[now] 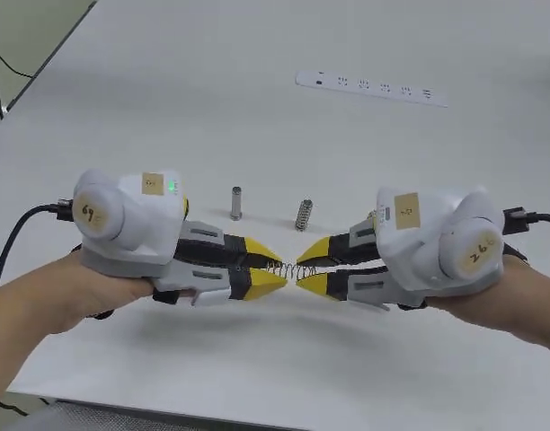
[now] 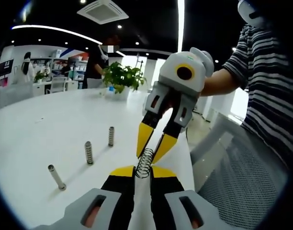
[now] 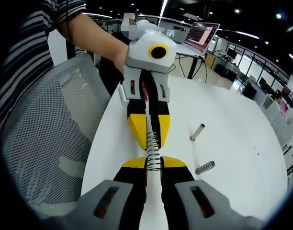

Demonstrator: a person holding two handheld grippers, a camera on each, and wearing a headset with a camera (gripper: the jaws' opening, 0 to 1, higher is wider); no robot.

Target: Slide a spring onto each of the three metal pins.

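While left gripper (image 1: 279, 269) and right gripper (image 1: 303, 271) clamp its ends, spring (image 1: 290, 268) runs level crosswise.

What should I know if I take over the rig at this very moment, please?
Grippers: the left gripper is shut on one end of a loose spring, and the right gripper is shut on the other end. The spring is held level between them above the table.
Pins, in a row beyond the grippers: the bare pin; the middle pin, which carries a spring; the far pin, which looks sprung but is too small to be sure.
Done: at least one pin.
Left: slide the held spring onto the bare pin, then check the far pin.
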